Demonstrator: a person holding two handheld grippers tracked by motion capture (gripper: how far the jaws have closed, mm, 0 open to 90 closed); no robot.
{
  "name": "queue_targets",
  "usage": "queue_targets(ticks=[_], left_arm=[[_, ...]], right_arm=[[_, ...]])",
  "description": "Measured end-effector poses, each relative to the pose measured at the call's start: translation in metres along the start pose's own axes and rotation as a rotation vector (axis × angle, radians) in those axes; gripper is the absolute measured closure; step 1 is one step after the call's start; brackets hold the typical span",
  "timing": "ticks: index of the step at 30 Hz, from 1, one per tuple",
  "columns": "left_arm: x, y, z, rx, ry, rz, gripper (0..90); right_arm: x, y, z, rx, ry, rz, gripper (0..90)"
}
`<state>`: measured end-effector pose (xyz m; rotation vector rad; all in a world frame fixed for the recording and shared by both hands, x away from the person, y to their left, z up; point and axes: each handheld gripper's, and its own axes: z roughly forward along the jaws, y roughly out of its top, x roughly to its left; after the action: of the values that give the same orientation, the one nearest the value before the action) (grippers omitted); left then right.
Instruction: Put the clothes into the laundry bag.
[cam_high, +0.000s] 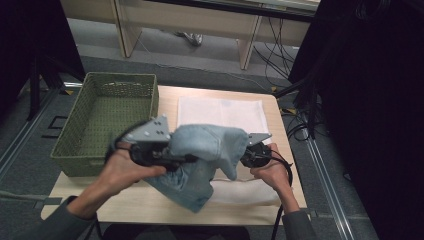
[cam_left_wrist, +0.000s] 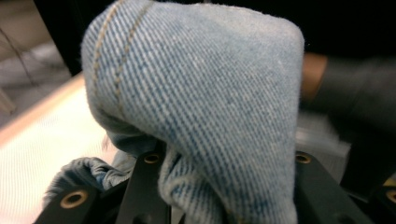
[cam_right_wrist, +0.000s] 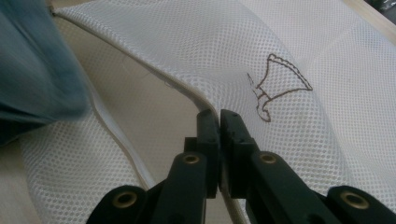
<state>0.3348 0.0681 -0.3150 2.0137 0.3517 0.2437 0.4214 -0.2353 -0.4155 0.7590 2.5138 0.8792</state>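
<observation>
A light blue denim garment hangs bunched above the table's middle. My left gripper is shut on it; in the left gripper view the denim fills the space between the jaws of that gripper and drapes over them. A white mesh bag lies flat on the table under the denim. My right gripper is shut on the bag's corded opening edge, seen close in the right gripper view. The mesh bag bears a small brown embroidered mark, and the denim hangs just left of the opening.
A green woven basket stands at the table's left end and holds nothing. The light wooden table has bare strips at its front and right edges. Dark curtains and cables flank the right side; desk legs stand on the floor beyond.
</observation>
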Motion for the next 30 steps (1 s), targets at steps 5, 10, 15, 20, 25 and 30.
queue_targets(ticks=[5, 10, 15, 20, 25, 30], left_arm=[[0.000, -0.045, 0.053, 0.140, -0.038, -0.032, 64.9], [-0.004, -0.062, 0.079, 0.237, -0.145, -0.037, 64.8], [-0.011, -0.067, 0.094, 0.324, -0.166, 0.001, 64.6], [0.002, -0.070, 0.112, 0.357, -0.111, -0.055, 63.9], [0.019, -0.048, 0.091, 0.270, -0.002, -0.120, 63.9], [0.031, -0.031, 0.072, 0.201, 0.067, -0.128, 63.9]], right_arm=[[-0.004, -0.001, -0.003, -0.007, -0.007, 0.033, 87.9], [-0.010, 0.003, -0.010, -0.028, -0.020, 0.047, 88.0], [-0.014, 0.005, -0.016, -0.059, -0.025, 0.059, 88.0], [-0.006, 0.013, -0.021, -0.062, -0.026, 0.035, 88.0], [0.005, 0.024, -0.026, -0.077, -0.027, -0.005, 88.1], [0.006, 0.030, -0.031, -0.105, -0.035, -0.021, 88.1]])
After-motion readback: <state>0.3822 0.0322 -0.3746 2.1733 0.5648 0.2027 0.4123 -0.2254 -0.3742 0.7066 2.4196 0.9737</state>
